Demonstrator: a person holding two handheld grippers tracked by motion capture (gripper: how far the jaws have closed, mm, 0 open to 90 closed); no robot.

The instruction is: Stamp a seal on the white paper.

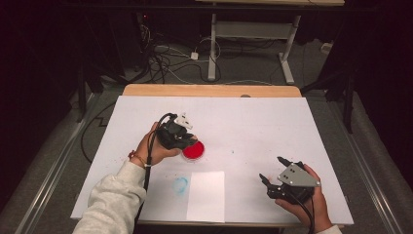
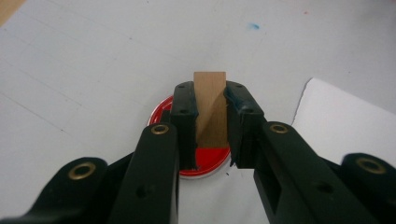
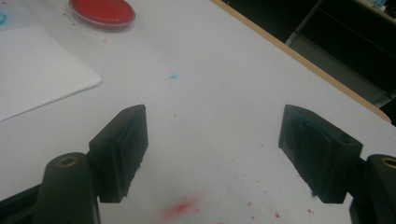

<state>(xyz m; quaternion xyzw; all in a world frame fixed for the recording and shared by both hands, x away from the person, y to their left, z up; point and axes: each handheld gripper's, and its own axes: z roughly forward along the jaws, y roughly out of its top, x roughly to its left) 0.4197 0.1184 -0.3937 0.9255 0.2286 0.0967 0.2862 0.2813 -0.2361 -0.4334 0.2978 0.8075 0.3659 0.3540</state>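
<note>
My left claw point(image 2: 211, 109) is clamped on a small wooden block point(image 2: 211, 105), its two pads pressing the block's sides so that the pale top end stands up between them. In the left claw view the block hangs right over the red ink dish point(image 2: 210, 161), a round shallow dish rimmed in white, and I cannot tell whether the block's lower end touches the red surface or sits just above it. From the high view my left claw point(image 1: 187, 141) is near the middle of the table point(image 1: 253, 122), a little toward the left edge, with the red ink dish point(image 1: 194, 151) partly tucked under it. Just beside the dish, toward the near edge, lies a white sheet of paper point(image 1: 206, 196), and a faint blue smudge point(image 1: 180, 185) marks the table covering right at the paper's left side. My right claw point(image 1: 273, 171) rests near the near right corner of the table, well apart from the dish and the paper. Its jaws are spread wide with nothing between them; in the right claw view I look along my right claw point(image 3: 212, 154) across bare white covering flecked with red spots and a red smear point(image 3: 182, 206) close to me, with the red dish point(image 3: 102, 11) far off and the corner of the white paper point(image 3: 42, 70) beside it.
</note>
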